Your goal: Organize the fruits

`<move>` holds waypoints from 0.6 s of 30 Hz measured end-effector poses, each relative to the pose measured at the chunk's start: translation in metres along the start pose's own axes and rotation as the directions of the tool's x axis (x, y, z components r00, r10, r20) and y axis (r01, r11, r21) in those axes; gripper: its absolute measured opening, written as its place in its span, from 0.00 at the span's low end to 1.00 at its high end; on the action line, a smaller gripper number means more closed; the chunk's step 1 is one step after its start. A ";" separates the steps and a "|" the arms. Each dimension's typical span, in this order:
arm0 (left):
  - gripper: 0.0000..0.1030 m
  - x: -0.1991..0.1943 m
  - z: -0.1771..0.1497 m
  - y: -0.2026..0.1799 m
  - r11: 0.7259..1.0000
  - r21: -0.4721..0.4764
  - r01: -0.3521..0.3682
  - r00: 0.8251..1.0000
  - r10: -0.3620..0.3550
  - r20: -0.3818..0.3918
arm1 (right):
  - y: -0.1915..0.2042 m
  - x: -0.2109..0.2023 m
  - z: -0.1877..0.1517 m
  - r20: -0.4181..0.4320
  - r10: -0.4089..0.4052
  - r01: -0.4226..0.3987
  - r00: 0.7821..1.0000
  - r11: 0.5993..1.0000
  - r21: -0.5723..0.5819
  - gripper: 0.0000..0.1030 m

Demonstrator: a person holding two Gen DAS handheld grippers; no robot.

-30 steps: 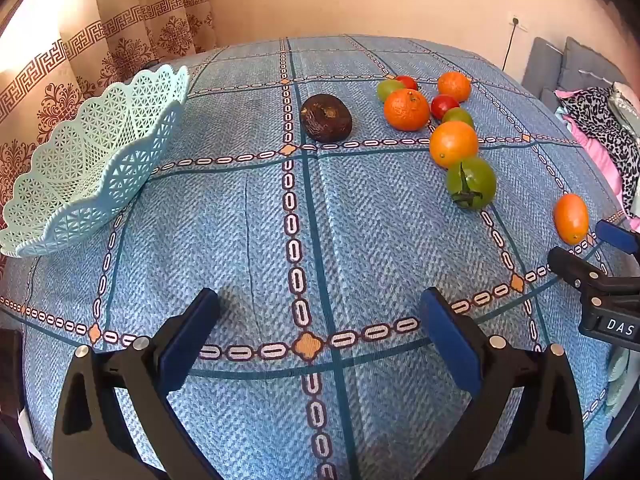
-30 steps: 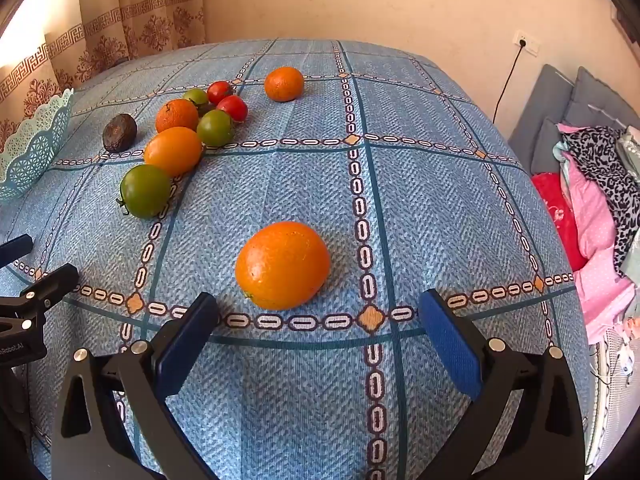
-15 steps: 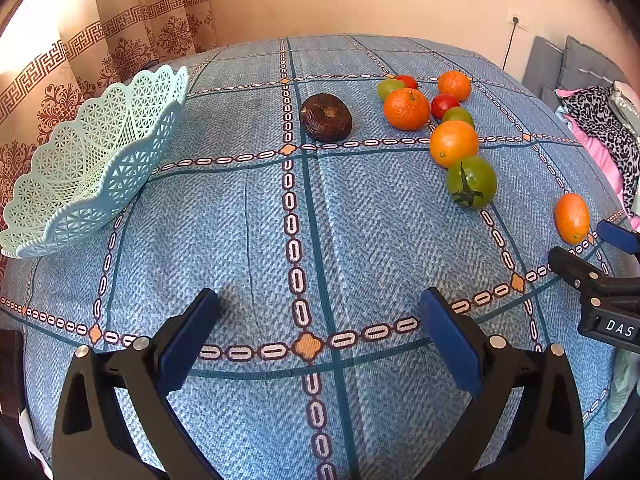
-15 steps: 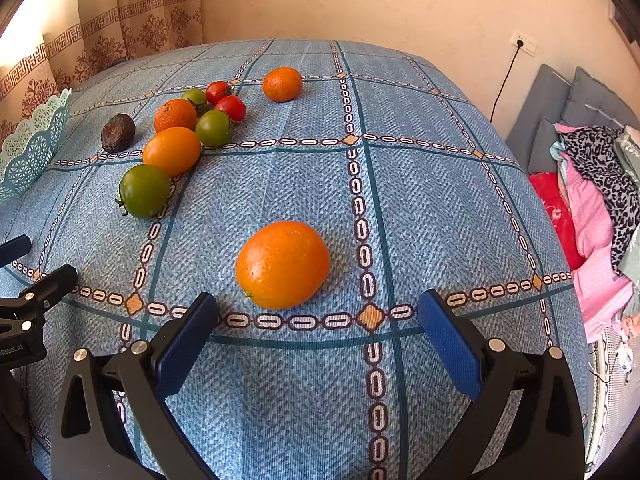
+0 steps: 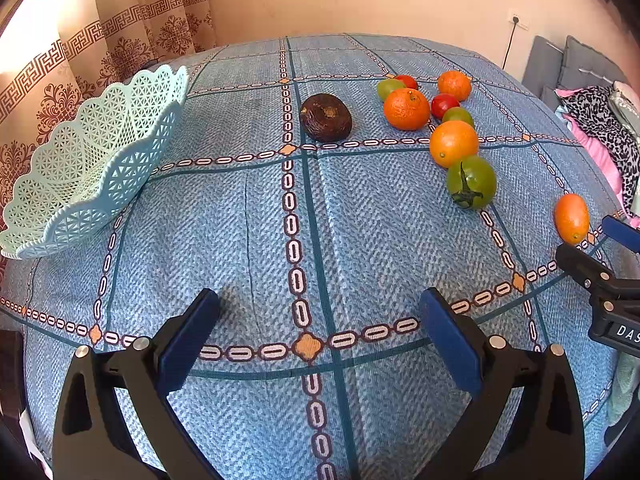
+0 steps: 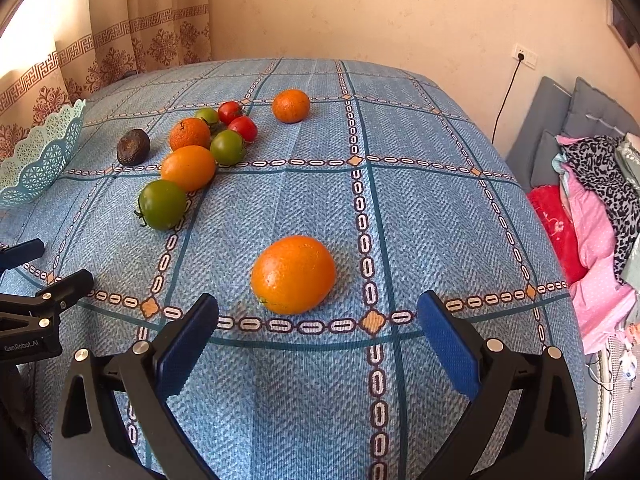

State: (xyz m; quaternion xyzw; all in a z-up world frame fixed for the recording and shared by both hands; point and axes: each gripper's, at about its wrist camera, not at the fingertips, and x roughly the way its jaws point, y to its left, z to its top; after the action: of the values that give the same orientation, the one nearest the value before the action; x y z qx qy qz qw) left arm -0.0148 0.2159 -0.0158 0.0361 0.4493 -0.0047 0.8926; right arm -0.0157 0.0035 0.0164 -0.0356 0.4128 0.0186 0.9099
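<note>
I'm seeing bare blue tablecloth (image 5: 248,216) lying wide open in front of my left gripper (image 5: 318,332), nothing blocking up to the dark avocado (image 5: 326,117). The mint basket (image 5: 92,168) is sitting at the left edge, its tall lacy rim standing in the way from that side. The fruit cluster (image 5: 444,120) is crowding the far right part, pieces touching, tight gaps. The lone orange (image 6: 293,274) is sitting just ahead of my right gripper (image 6: 318,330), clear cloth all around it; jaws are standing wide.
</note>
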 end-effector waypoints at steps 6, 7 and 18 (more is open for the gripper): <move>0.98 0.000 0.003 0.004 1.000 -0.008 0.020 1.000 -0.020 0.000 | -0.010 -0.008 0.002 0.040 0.025 -0.027 0.999 0.998 0.050 0.95; 0.98 0.000 0.004 0.007 1.000 -0.010 0.022 1.000 -0.022 -0.001 | -0.012 -0.009 0.002 0.044 0.029 -0.031 0.999 0.998 0.057 0.95; 0.98 0.000 0.022 -0.001 0.999 -0.013 0.043 0.999 -0.043 0.013 | -0.009 -0.006 0.008 0.045 0.077 -0.079 0.996 0.995 0.052 0.82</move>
State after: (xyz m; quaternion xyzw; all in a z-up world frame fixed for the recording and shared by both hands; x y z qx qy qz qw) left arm 0.0022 0.2136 -0.0027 0.0204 0.4443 -0.0213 0.8954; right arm -0.0134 -0.0048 0.0263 0.0055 0.3947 0.0439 0.9177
